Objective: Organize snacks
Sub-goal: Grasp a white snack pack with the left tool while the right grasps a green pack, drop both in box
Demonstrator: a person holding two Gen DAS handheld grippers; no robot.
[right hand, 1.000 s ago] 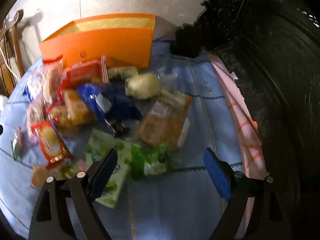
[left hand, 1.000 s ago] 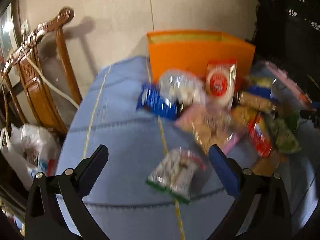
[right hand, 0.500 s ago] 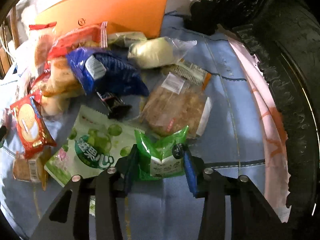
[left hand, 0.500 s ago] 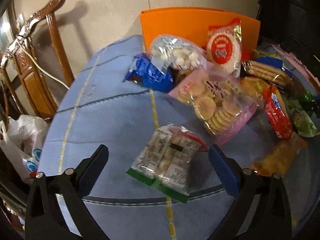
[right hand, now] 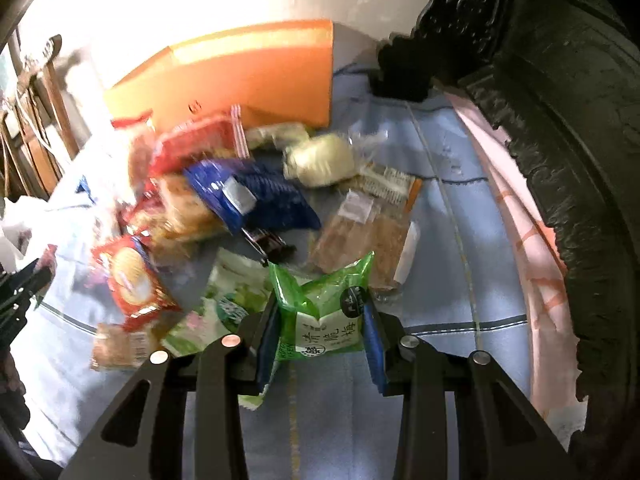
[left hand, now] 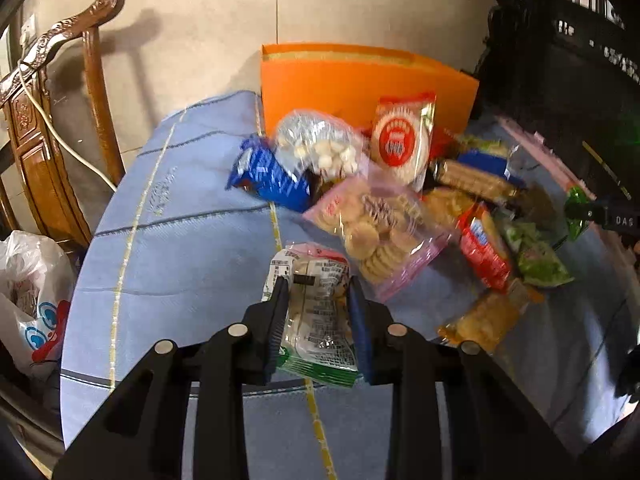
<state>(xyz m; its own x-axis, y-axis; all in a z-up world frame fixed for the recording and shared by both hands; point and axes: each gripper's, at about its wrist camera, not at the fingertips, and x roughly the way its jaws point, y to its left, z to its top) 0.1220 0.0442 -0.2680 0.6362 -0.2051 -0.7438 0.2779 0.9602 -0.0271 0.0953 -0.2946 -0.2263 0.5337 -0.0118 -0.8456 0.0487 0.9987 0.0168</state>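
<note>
The left hand-held gripper (left hand: 318, 320) is clamped on a clear green-edged packet (left hand: 316, 320), and the right hand-held gripper (right hand: 320, 326) is clamped on a green plum packet (right hand: 322, 312). Both packets sit on the near side of the snack pile, well short of the orange box (left hand: 360, 76) at the far edge of the tabletop (left hand: 180, 248). The risk, I judge, is slippage: both wrappers are slick, and carried over the pile they could snag the pink biscuit bag (left hand: 376, 232) lying between.

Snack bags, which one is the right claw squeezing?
The bright green packet with the white label: it alone sits pinched in the right claw, while the rest lie loose on the table.
</note>
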